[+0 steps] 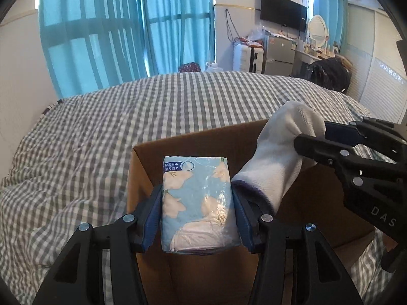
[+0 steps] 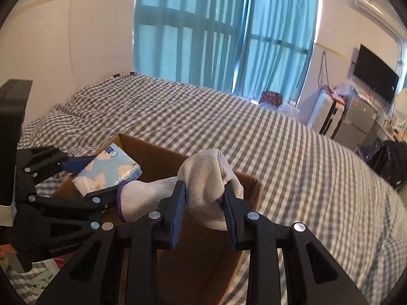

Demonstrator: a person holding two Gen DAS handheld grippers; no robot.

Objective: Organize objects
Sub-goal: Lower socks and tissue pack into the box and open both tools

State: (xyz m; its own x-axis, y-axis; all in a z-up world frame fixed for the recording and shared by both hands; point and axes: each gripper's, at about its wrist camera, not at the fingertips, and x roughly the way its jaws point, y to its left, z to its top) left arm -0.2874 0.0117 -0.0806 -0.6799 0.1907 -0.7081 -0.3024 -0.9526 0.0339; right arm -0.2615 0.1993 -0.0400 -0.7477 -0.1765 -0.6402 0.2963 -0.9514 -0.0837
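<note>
Over the open box (image 1: 193, 142), which sits on the checked bedspread (image 1: 101, 132), we hold both grippers side by side. Our left gripper (image 1: 197, 203) has its blue pads pressed against the two long sides of a tissue pack (image 1: 198, 198), light blue with pale flowers, held level above the box's left part. In the right wrist view the same pack (image 2: 109, 172) shows at the left, tilted, with the left gripper (image 2: 84, 178) clamped on it above the box's near-left corner.

Our right gripper (image 2: 203, 203) has closed on a white glove (image 2: 206, 178), bunching its knit fabric between the pads; the cuff, edged in purple, trails to the left and reaches the left gripper's inner finger. From the left wrist view the glove (image 1: 279, 152) rises beside the pack, its cuff touching the pack's right edge, and the right gripper (image 1: 315, 137) pinches its upper end.

Both things hang above the box (image 2: 229, 228); we cannot tell what lies inside it. Beyond the bed we see blue curtains (image 1: 114, 25).
</note>
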